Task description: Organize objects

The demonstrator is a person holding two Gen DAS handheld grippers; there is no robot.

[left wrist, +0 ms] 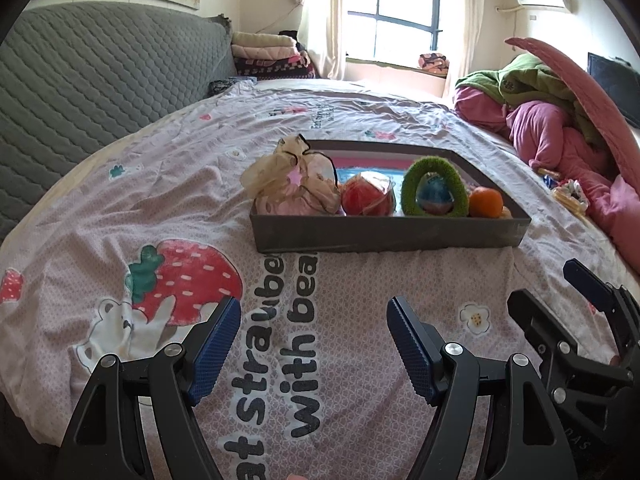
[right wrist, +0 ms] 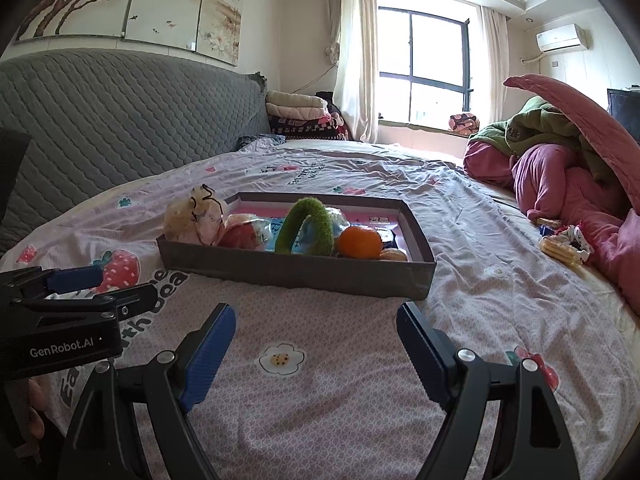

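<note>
Both claws, left (left wrist: 313, 322) and right (right wrist: 316, 330), gape empty at lower frame; bare sheet (right wrist: 320, 392) between them and tray (right wrist: 304, 274) front edge, mid-frame.

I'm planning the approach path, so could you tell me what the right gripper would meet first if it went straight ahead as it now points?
Probably the near wall of the grey tray: the open right gripper points over bare bedsheet towards it, with nothing between. If it passes above the wall, the orange looks nearest, though depth is unclear.

One tray (left wrist: 384, 236) at 12 o'clock holds one gauze pouch (left wrist: 292, 184), one red ball (left wrist: 366, 196), one green ring (left wrist: 434, 192) and one orange (left wrist: 485, 201). Two claws, left claw (left wrist: 314, 348) and right claw (right wrist: 316, 354), at 6 o'clock.
</note>
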